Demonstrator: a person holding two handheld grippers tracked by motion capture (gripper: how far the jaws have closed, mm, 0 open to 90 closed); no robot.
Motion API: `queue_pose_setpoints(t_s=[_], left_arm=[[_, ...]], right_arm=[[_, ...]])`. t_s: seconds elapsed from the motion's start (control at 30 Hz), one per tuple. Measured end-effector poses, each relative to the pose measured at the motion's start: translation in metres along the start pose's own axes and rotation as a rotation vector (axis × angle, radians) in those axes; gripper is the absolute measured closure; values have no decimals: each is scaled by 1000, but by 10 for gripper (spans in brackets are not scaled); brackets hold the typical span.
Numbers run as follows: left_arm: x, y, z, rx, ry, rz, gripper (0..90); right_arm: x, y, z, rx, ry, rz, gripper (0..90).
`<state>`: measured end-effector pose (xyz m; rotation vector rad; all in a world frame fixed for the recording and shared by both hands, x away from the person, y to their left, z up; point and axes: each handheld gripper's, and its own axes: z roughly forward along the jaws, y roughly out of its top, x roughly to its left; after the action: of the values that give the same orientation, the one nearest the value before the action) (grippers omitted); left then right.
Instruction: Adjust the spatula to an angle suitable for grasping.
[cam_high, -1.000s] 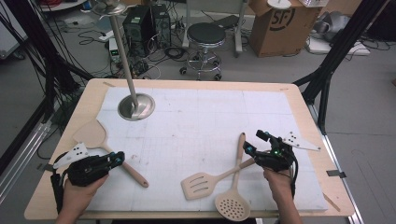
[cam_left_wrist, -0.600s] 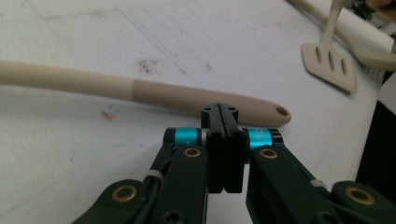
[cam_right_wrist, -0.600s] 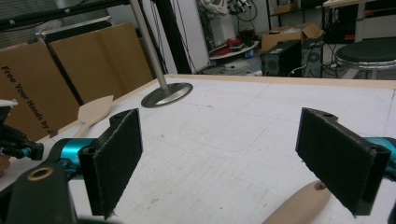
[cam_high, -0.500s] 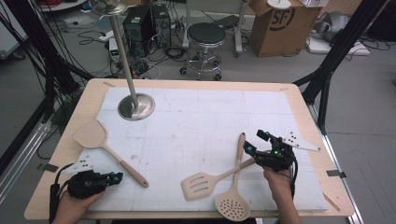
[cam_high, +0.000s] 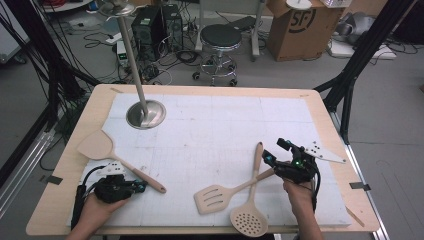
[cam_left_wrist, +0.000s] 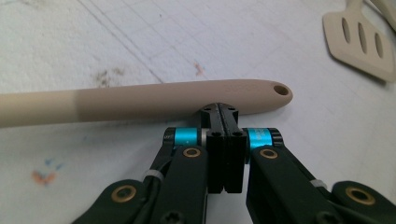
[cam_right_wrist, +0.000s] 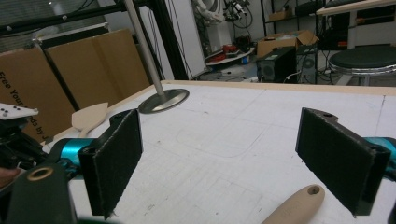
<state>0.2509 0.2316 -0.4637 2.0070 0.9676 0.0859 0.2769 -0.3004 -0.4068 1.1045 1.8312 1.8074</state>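
Where seen close, left tool (cam_left_wrist: 220, 108) jaws together behind spatula handle (cam_left_wrist: 140, 100); right tool (cam_right_wrist: 233, 158) wide apart.

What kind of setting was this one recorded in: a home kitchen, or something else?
Probably a lab or workshop, not a kitchen. The wooden table stands on a bare grey floor among trailing cables and computer towers, with a rolling stool and a cardboard box behind it.

A metal stand base (cam_high: 145, 114) with its pole sits on the desk (cam_high: 330, 125); beyond it, a black stool (cam_high: 220, 37), a cardboard box (cam_high: 295, 25) and computer towers (cam_high: 155, 22).
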Motion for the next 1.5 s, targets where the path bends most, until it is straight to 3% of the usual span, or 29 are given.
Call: queue_pose_setpoints(t_s=[0.13, 0.37, 0.67, 0.77, 0.9, 1.03, 1.17, 1.2, 1.3, 1.5], left_arm=[[4, 13, 13, -16, -3, -28, 896], [7, 24, 25, -37, 6, -35, 896], [10, 35, 34, -65, -3, -87, 897], [1, 32, 39, 9, -26, -41, 897], [-3, 34, 44, 18, -34, -35, 897], [-13, 43, 60, 39, -58, -13, 897], [-17, 51, 68, 42, -47, -3, 900], [-19, 56, 72, 44, -27, 11, 900], [-19, 61, 76, 44, -19, 1, 900], [-21, 63, 87, 28, -47, -31, 900]], right_arm=[[0, 0, -1, 0, 0, 1, 138], [-1, 0, 0, 3, -5, 2, 139], [-3, -2, 4, 51, -15, 4, 139], [-3, -2, 3, 54, -23, -2, 139], [-3, -3, 3, 61, -26, 4, 139], [-3, -2, 3, 53, -25, -4, 139], [-3, -2, 2, 52, -26, 1, 139], [-2, -2, 2, 52, -25, 2, 139], [-2, -2, 2, 51, -25, -1, 139], [-3, -1, 1, 44, -30, -1, 139]])
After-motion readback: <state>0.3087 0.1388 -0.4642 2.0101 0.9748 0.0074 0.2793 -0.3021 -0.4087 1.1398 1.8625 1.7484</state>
